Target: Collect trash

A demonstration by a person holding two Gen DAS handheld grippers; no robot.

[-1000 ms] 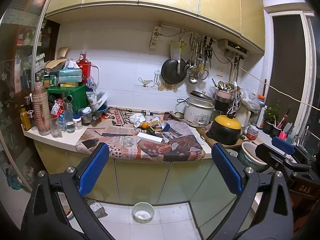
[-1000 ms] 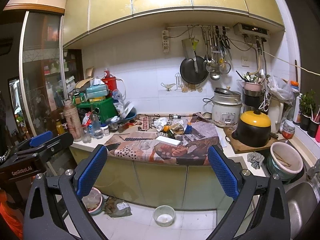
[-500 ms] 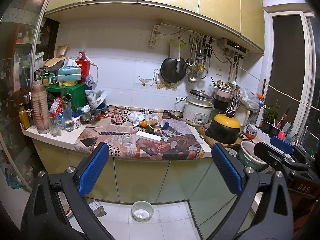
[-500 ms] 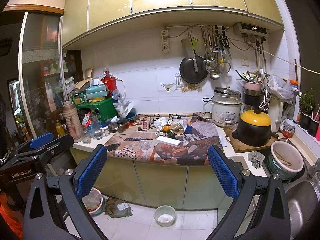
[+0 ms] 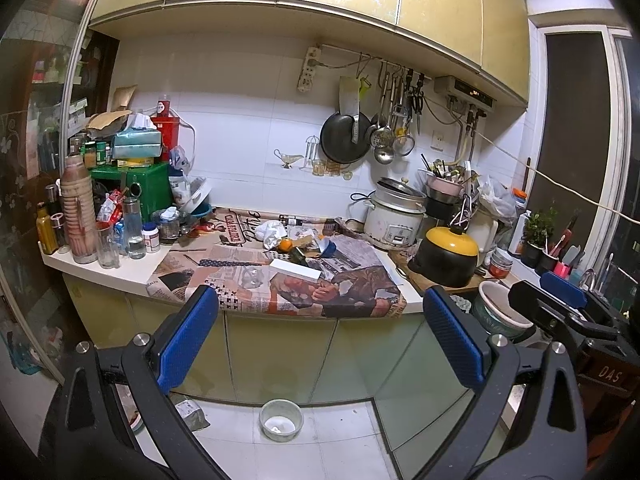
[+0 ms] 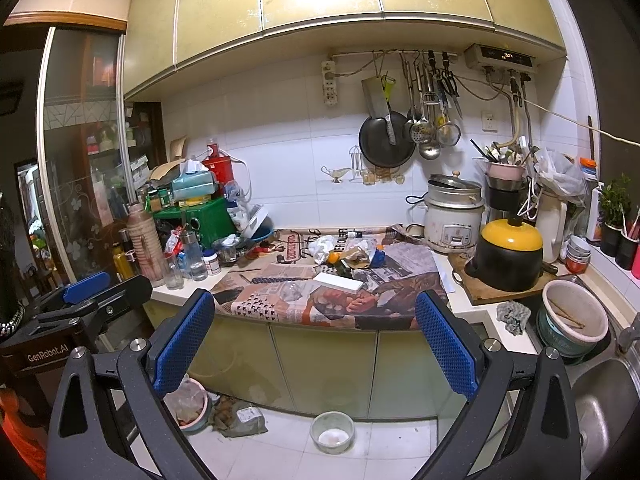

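A heap of trash lies on the newspaper-covered counter (image 5: 360, 304): crumpled white paper (image 5: 272, 230) (image 6: 326, 245), an orange (image 5: 285, 244) (image 6: 333, 257), a blue scrap (image 5: 329, 248), a dark bottle (image 5: 298, 255) and a flat white box (image 5: 294, 269) (image 6: 337, 281). My left gripper (image 5: 318, 336) hangs open well short of the counter, nothing between its blue pads. My right gripper (image 6: 314, 340) is likewise open and empty, at a similar distance. Each gripper shows at the other view's edge.
Cups, jars and a green box (image 5: 138, 188) crowd the counter's left end. A rice cooker (image 5: 394, 220), a black pot with yellow lid (image 5: 448, 256) and a sink (image 6: 600, 396) stand right. On the floor are a small bowl (image 5: 281, 420) and a lined bin (image 6: 188, 400).
Both views have shifted only slightly; the left wrist view drifted a little so the counter sits marginally higher. Both grippers stay open and empty.
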